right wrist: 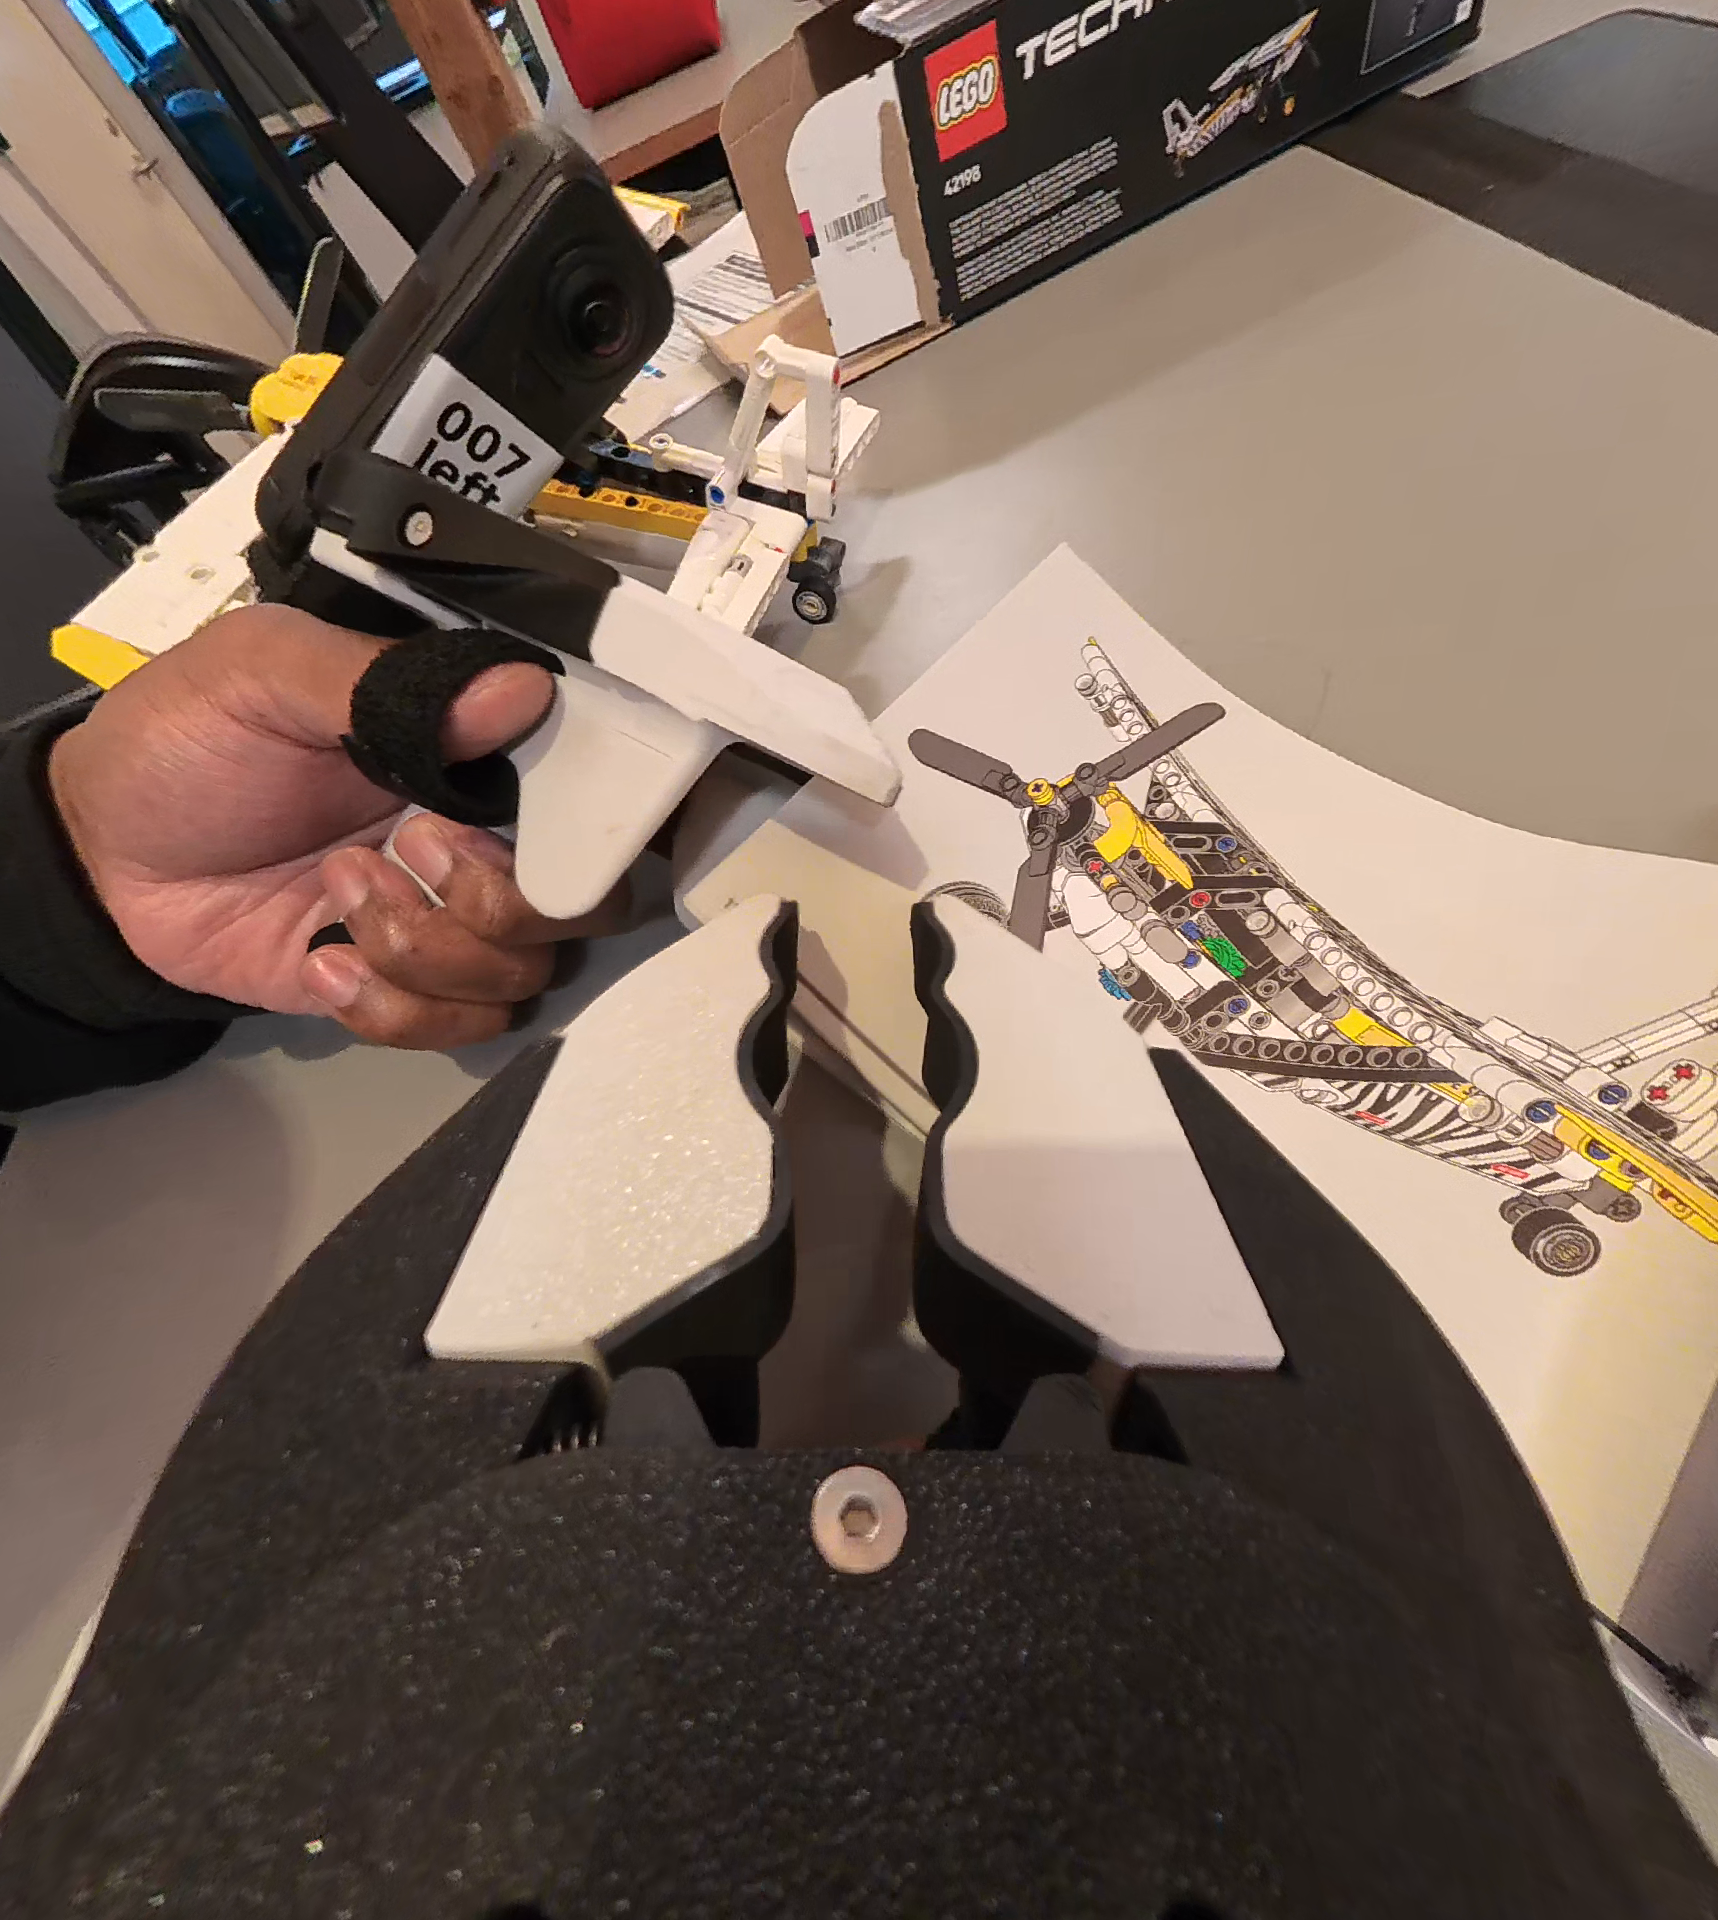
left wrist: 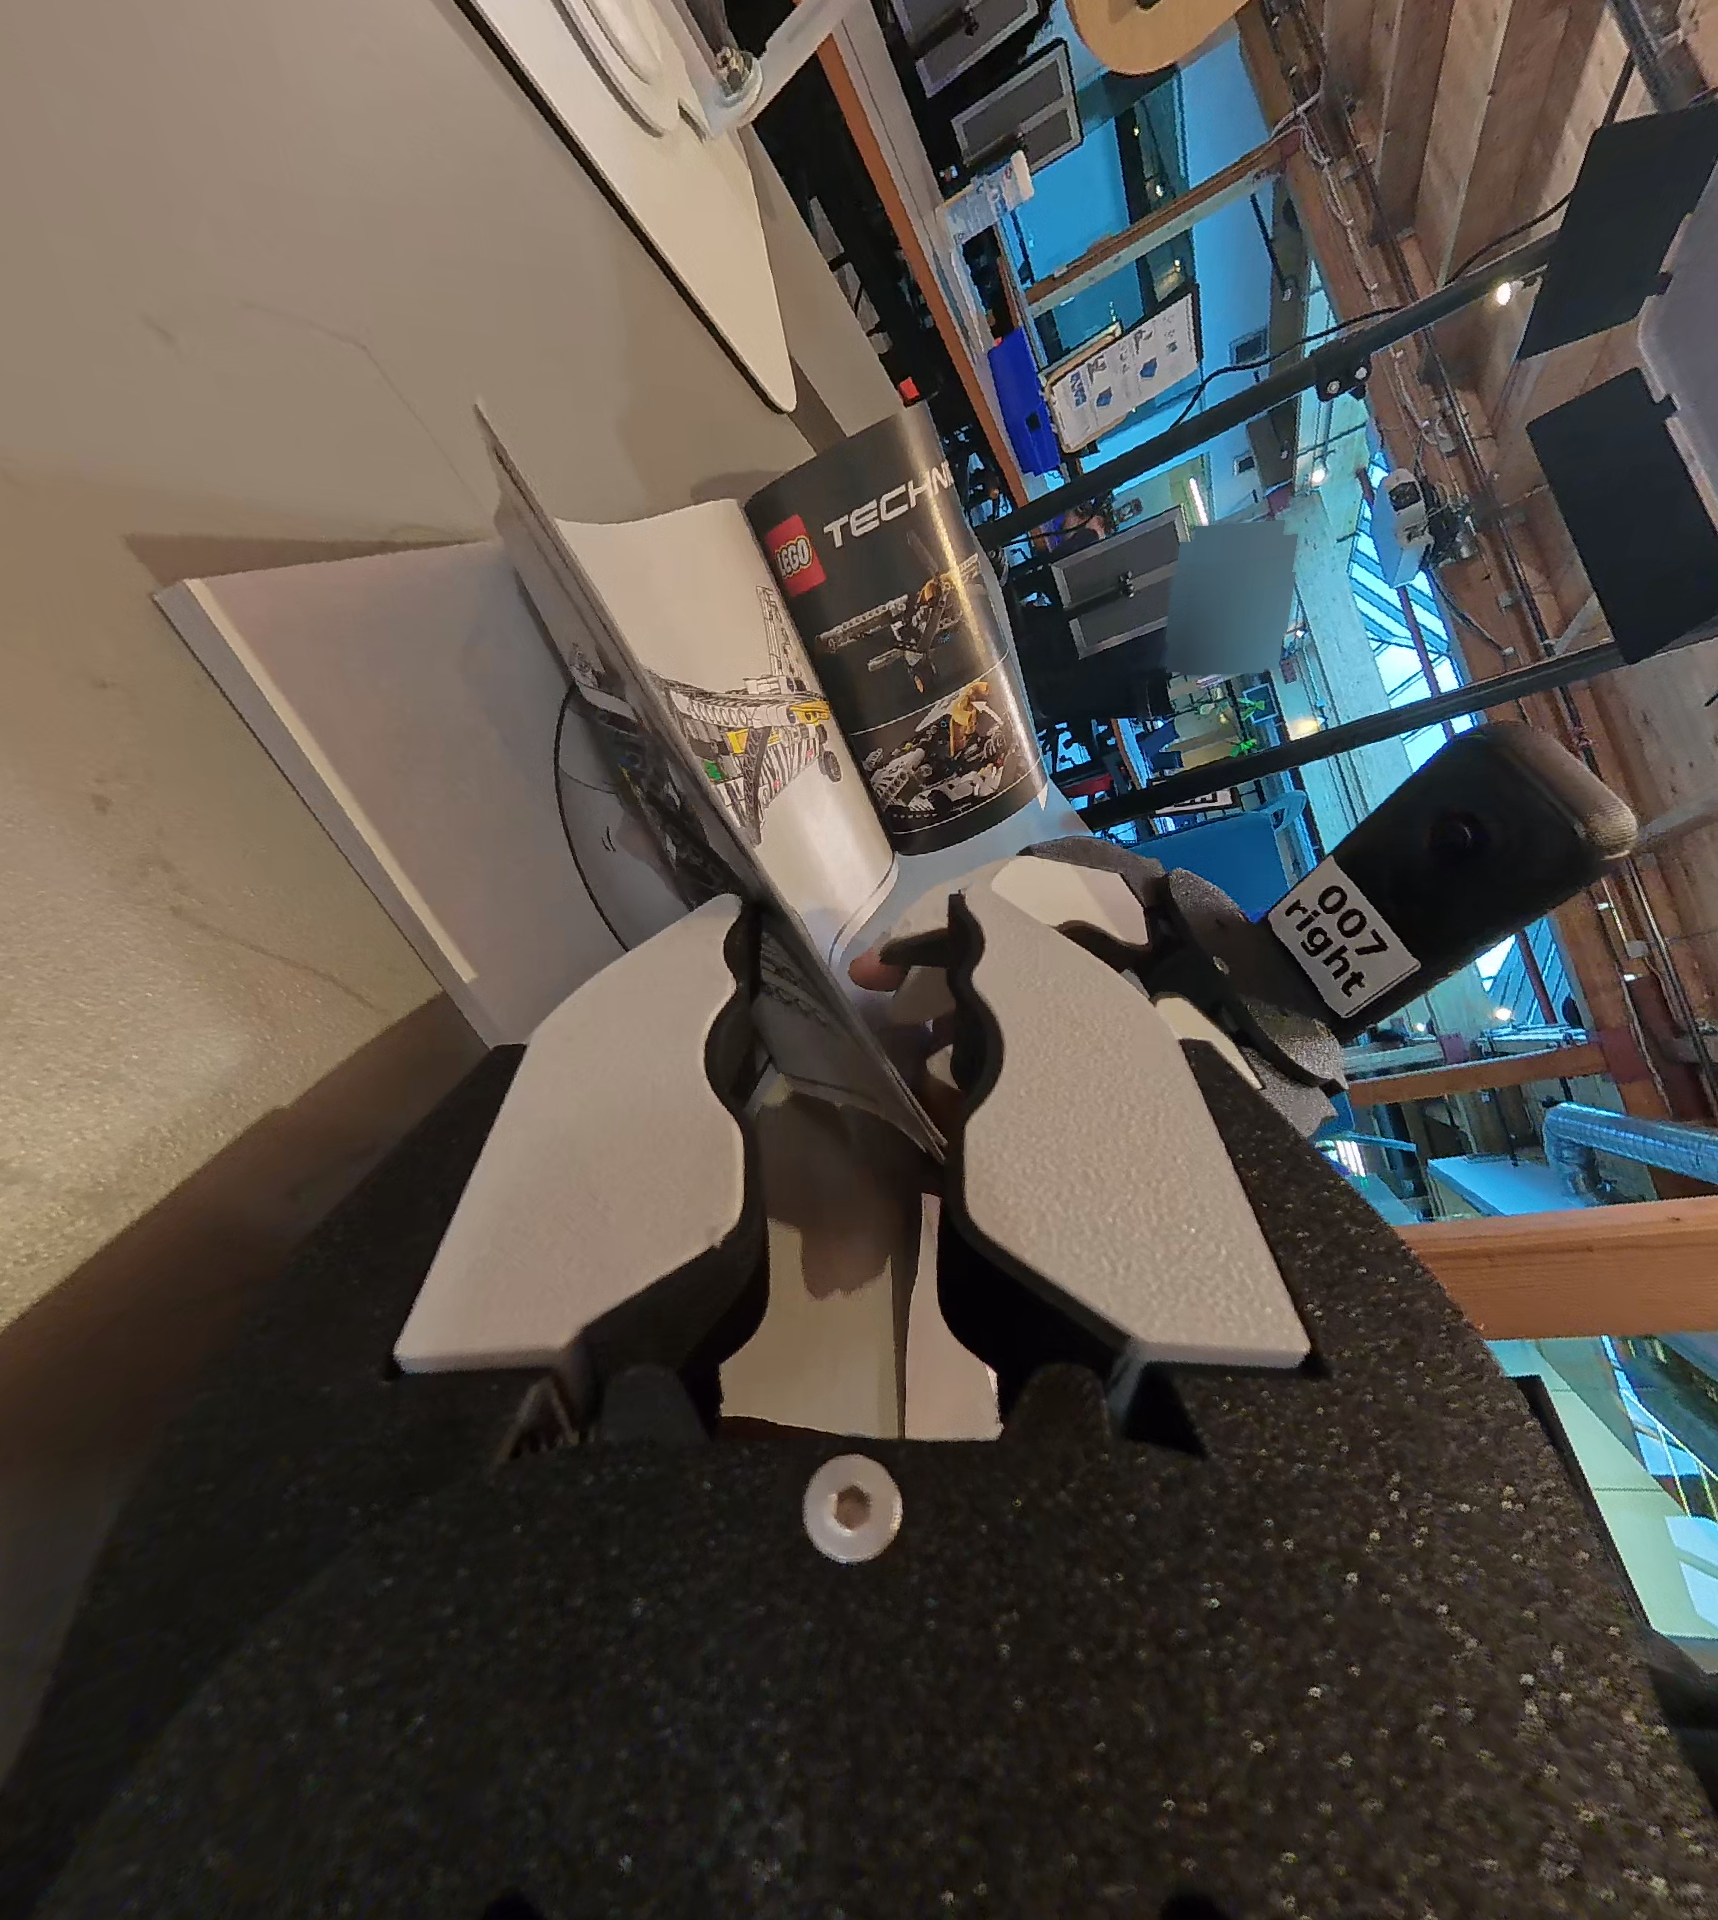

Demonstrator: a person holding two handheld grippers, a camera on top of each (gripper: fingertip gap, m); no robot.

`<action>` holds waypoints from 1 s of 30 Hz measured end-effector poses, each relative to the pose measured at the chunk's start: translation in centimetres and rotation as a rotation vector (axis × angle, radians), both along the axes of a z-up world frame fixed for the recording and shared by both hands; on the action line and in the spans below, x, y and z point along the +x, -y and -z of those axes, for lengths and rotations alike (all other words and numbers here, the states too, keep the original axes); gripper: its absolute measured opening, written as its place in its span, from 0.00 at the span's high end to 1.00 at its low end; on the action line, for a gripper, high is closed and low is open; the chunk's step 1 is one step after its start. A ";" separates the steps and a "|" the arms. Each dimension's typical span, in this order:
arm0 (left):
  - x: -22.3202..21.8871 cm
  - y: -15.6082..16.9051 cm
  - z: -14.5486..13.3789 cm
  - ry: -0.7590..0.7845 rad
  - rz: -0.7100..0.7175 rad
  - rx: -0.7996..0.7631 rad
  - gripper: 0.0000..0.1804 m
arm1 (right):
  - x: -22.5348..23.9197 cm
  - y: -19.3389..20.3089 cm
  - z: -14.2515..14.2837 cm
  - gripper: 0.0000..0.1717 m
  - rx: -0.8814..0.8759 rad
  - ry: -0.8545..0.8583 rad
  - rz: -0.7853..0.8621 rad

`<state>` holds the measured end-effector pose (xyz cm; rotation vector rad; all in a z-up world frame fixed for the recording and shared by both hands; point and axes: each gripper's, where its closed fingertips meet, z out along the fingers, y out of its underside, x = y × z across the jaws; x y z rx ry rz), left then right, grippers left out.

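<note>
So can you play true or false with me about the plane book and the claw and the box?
1. The open booklet shows a drawing of a plane with a propeller. True.
2. The cardboard box is shut tight. False: its end flap hangs open.
3. A white and yellow toy plane sits on the table near the box. True.
4. The right claw is squeezed fully shut. False: its two fingers stand apart, with the booklet's edge showing between them.
</note>
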<state>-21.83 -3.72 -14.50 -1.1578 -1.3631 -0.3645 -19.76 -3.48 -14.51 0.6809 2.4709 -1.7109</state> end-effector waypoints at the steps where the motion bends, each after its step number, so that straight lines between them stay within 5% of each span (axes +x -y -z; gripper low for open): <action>1: 0.0 0.0 0.0 -0.001 -0.001 0.002 0.81 | 0.0 0.0 0.0 0.88 -0.002 0.001 -0.001; 13: 0.0 -0.2 -0.5 -0.014 0.005 0.035 0.81 | 2.4 1.3 -0.5 0.81 0.039 -0.228 -0.130; 30: -0.1 0.1 -0.6 -0.016 -0.006 0.038 0.80 | 1.7 0.4 3.1 0.88 0.431 -0.547 -0.095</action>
